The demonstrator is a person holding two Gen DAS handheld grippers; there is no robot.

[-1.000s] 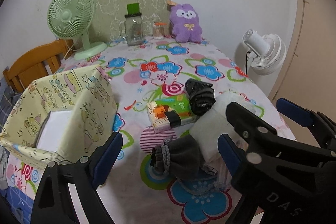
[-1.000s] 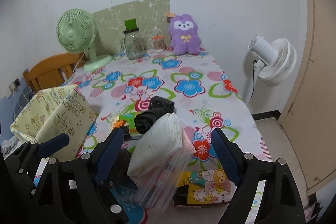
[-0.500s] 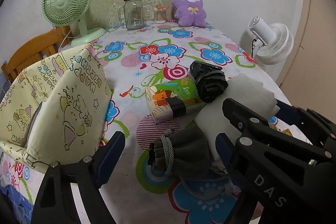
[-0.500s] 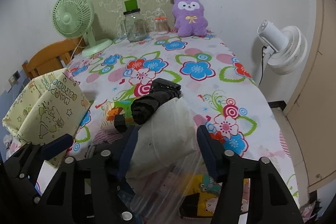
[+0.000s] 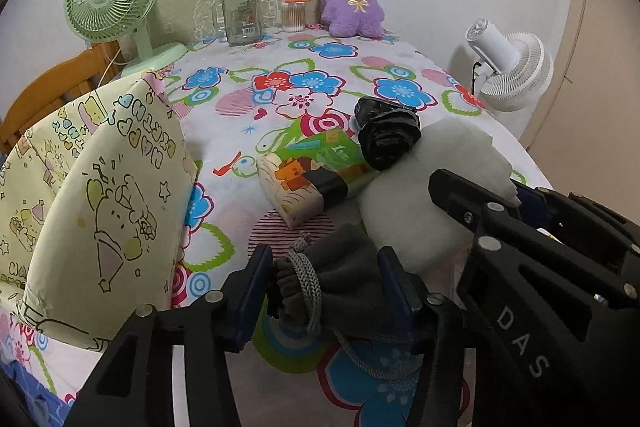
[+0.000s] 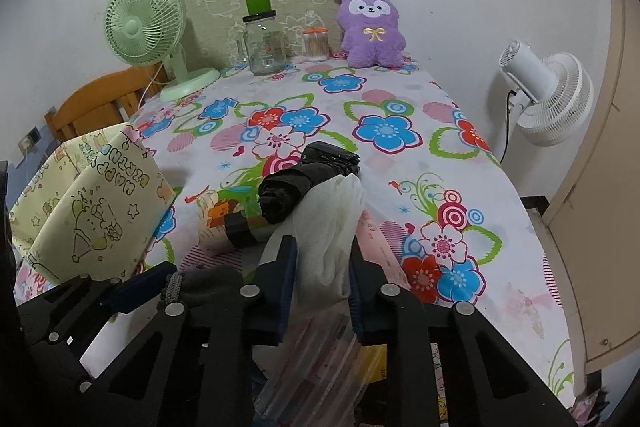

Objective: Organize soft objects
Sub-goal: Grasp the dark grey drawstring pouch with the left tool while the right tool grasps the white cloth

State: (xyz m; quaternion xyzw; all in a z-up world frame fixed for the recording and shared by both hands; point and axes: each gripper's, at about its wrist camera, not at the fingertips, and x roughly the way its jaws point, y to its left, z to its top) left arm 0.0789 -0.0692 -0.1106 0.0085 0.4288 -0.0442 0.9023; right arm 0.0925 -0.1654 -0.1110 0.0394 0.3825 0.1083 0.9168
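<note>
A table (image 6: pixel 400 95) under a flowered cloth carries everything. Along the far edge stand a green fan (image 6: pixel 146 27), a glass jar (image 6: pixel 264 43), a small orange-lidded container (image 6: pixel 316 45) and a purple plush (image 6: pixel 372 27). Near left sits a yellow fabric bin (image 5: pixel 100 195); mid-table lies a tissue pack (image 5: pixel 308 183).

Grey pouch (image 5: pixel 340 279), white bundle (image 6: pixel 332 227), purple plush (image 5: pixel 352 3), flowered tablecloth (image 5: pixel 320 83)
</note>
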